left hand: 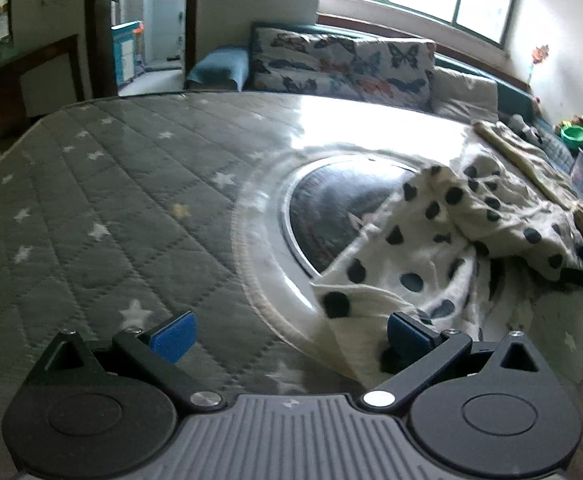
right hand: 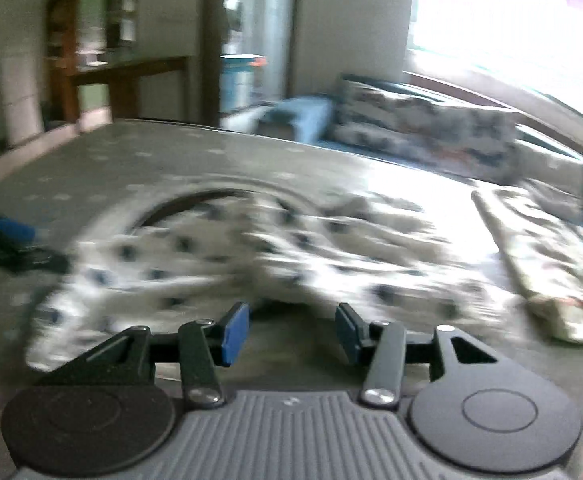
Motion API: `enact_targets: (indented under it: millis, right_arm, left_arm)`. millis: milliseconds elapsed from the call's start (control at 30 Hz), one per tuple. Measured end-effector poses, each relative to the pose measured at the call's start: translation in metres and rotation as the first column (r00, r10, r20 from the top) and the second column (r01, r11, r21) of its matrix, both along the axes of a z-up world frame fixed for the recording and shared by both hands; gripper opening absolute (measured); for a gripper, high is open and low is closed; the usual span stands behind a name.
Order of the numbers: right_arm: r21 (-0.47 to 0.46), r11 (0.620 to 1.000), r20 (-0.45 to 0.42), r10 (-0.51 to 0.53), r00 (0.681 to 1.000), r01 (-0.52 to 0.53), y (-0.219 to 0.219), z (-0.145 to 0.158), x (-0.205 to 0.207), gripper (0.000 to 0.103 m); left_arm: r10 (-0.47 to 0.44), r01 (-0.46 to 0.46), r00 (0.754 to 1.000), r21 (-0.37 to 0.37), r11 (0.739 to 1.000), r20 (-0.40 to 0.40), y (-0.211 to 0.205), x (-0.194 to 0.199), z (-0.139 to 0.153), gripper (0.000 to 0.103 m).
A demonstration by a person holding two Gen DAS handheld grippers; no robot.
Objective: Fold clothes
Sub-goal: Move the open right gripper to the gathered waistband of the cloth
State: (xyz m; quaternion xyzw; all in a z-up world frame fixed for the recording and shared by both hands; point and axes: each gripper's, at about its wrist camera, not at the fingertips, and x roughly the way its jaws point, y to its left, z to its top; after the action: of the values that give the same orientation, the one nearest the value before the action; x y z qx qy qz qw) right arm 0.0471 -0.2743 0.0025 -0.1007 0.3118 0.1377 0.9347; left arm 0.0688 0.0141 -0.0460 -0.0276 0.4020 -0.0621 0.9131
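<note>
A white garment with dark polka dots (left hand: 431, 248) lies crumpled on a table covered with a grey quilted star-print cloth (left hand: 111, 200). In the left wrist view its near corner lies against my right blue pad. My left gripper (left hand: 291, 336) is open wide and holds nothing. In the blurred right wrist view the same garment (right hand: 251, 256) spreads just beyond my right gripper (right hand: 291, 332), which is open and empty above the cloth. The left gripper shows at the far left of that view (right hand: 3, 236).
A round dark inset with a clear plastic ring (left hand: 331, 208) sits in the table under the garment. A second, beige patterned garment (right hand: 543, 256) lies to the right. A butterfly-print cushion (left hand: 343, 64) and sofa stand behind the table. A green bowl (left hand: 575, 134) sits far right.
</note>
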Motion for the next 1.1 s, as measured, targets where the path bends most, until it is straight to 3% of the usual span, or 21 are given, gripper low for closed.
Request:
enact_targets:
  millis: [167,467,667,800,833,900,967,1100]
  right_arm:
    - [-0.039,0.994,-0.016,-0.098,0.995,0.098,-0.033,-0.013,0.013,0.053]
    - [-0.077,0.972,-0.044,-0.225,0.973,0.222,-0.077,-0.04,0.038,0.059]
    - [-0.033,0.96,-0.072,-0.281,0.957,0.279,-0.097,-0.041,0.056,0.061]
    - [0.044,0.945,-0.119,-0.316,0.941,0.323,-0.112,-0.051,0.066,0.061]
    - [0.06,0.943,-0.121,-0.319,0.94,0.328,-0.113,-0.052,0.066,0.06]
    - [0.074,0.947,-0.116,-0.304,0.946,0.314,-0.11,-0.052,0.062,0.037]
    - [0.08,0.949,-0.113,-0.294,0.949,0.304,-0.107,-0.052,0.058,0.022]
    - [0.126,0.956,-0.077,-0.256,0.964,0.264,-0.096,-0.039,0.042,0.02]
  left_arm:
    - [-0.046,0.047,0.998,0.032,0.998,-0.036,-0.018,0.004,-0.013,0.103]
    - [-0.021,0.023,0.999,0.041,0.999,-0.044,-0.02,0.006,-0.017,0.103]
    - [-0.026,0.029,0.999,0.079,0.996,-0.038,-0.027,0.003,-0.018,0.103]
    - [-0.021,0.024,0.999,0.082,0.996,-0.038,-0.029,0.005,-0.018,0.102]
    - [-0.02,0.023,0.999,0.086,0.996,-0.034,-0.029,0.006,-0.017,0.099]
    - [-0.019,0.021,0.999,0.098,0.995,-0.027,-0.029,0.006,-0.017,0.095]
    - [-0.018,0.02,1.0,0.121,0.992,-0.018,-0.031,0.006,-0.017,0.091]
    - [-0.016,0.016,1.0,0.134,0.991,-0.005,-0.032,0.006,-0.016,0.087]
